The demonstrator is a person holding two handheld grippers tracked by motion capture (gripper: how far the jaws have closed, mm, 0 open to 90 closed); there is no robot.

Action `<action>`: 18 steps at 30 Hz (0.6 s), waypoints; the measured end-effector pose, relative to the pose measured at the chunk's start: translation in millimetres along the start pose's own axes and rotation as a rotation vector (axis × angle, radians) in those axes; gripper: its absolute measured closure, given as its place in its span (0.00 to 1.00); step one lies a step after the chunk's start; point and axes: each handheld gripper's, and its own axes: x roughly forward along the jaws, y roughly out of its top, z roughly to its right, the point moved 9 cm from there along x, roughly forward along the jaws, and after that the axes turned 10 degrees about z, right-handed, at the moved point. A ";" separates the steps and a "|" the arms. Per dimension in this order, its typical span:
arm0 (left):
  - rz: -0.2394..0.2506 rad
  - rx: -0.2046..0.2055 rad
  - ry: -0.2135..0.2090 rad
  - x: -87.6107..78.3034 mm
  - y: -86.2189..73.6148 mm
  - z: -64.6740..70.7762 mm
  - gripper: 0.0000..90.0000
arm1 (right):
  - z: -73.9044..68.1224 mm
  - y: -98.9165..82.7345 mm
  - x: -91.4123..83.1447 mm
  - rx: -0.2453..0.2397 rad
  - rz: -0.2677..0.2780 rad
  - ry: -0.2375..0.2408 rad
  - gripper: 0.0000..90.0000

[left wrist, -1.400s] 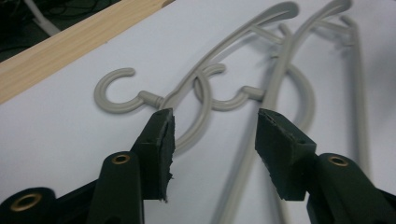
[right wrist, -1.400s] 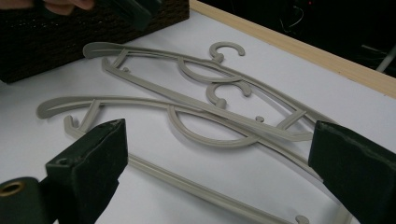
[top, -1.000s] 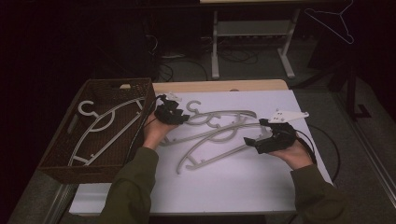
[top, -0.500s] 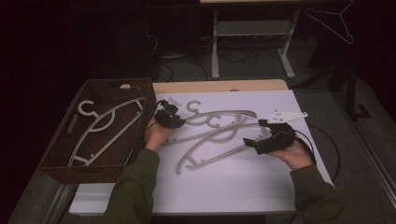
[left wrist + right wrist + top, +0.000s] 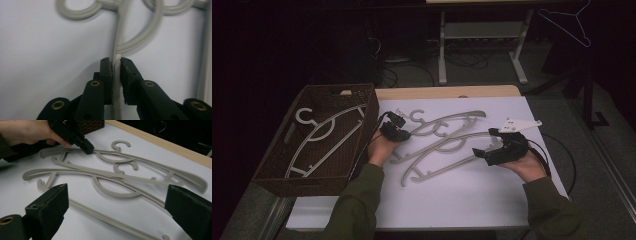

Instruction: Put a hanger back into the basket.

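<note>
Your left gripper jaws, just closing, pinch thin arm of far grey plastic hanger (light, stiff, slippery); right gripper jaws spread wide.

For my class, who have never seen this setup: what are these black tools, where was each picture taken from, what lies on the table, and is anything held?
A person holds a two-jaw gripper in each hand. The high view looks down from above; each gripper view looks along that tool's own jaws. Grey hangers lie on the white table, and one more hanger lies in the basket. The left gripper has just been closing on a hanger bar, which sits between its jaws; the pads look nearly or just touching it. The right gripper is open and holds nothing.
</note>
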 end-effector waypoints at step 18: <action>0.060 -0.030 0.007 7.6 4.3 0.9 0.90 | -1.3 -1.3 1.8 -0.004 -0.005 0.006 0.06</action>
